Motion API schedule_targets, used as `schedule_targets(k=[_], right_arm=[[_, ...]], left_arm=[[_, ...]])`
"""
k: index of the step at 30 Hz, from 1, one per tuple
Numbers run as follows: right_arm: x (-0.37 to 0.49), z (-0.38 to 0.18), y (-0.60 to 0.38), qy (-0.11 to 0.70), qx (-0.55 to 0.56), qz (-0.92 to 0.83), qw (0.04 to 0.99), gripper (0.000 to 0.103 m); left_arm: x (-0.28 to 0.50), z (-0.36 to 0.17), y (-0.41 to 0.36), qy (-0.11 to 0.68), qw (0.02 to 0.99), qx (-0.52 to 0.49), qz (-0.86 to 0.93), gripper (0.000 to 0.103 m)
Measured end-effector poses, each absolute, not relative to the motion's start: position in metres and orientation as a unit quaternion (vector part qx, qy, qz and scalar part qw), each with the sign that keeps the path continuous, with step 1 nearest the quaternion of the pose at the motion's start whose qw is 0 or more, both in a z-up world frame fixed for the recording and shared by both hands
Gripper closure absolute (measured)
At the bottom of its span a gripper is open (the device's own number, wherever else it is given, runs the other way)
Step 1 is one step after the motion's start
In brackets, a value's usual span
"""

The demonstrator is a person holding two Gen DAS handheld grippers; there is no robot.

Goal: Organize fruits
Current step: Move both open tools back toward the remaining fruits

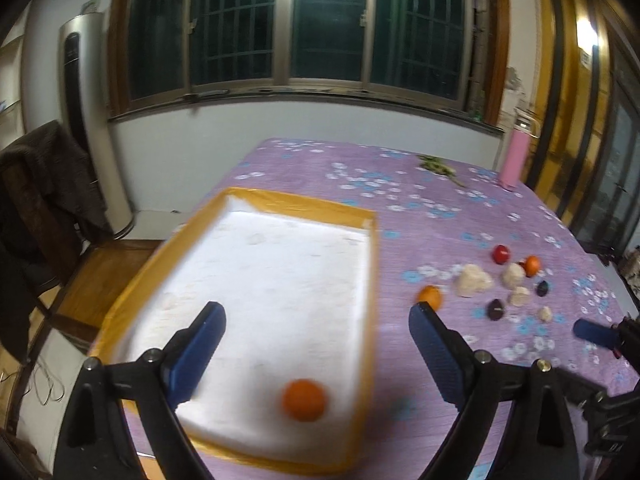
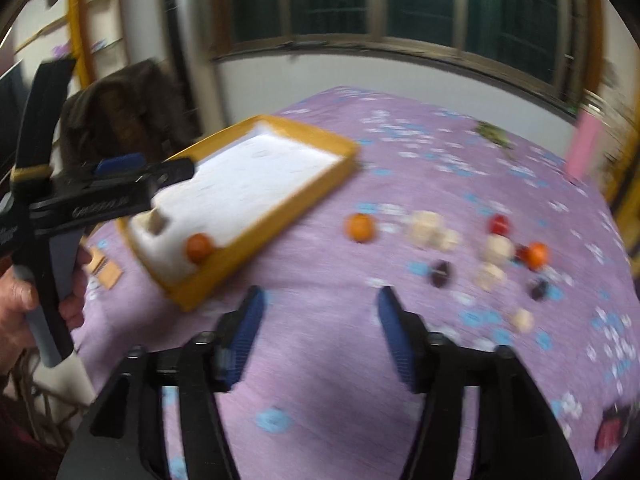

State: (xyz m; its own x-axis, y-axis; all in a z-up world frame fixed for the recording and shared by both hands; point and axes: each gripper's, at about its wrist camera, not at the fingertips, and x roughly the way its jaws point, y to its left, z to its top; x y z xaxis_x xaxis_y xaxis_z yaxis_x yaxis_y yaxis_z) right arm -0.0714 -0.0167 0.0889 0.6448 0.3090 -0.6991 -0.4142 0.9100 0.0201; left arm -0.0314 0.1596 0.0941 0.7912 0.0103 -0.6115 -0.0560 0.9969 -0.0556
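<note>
Left gripper [image 1: 316, 320] jaws apart, empty, above yellow tray [image 1: 370, 264]; one orange fruit [image 1: 305, 400] lies inside the tray's near corner. Right gripper [image 2: 320, 312] jaws apart, empty, right of tray; loose fruits [image 2: 496, 224] lie scattered on purple tablecloth [image 2: 320, 400] right of tray.

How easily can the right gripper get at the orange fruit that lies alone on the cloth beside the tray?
Probably yes: the right gripper has open jaws, and only bare cloth separates it from the orange fruit.
</note>
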Motion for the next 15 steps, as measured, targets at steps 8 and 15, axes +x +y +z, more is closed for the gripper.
schedule_targets(k=[8,15], right_arm=[[-0.076,0.092,-0.109,0.369,-0.026,0.108,0.923,0.028],[-0.08,0.085,-0.162,0.376,0.002,0.073,0.924,0.023]], left_arm=[[-0.02,0.092,0.096,0.332,0.942,-0.021,-0.038,0.003],[-0.009,0.079,0.047,0.365,0.927,-0.007,-0.081,0.003]])
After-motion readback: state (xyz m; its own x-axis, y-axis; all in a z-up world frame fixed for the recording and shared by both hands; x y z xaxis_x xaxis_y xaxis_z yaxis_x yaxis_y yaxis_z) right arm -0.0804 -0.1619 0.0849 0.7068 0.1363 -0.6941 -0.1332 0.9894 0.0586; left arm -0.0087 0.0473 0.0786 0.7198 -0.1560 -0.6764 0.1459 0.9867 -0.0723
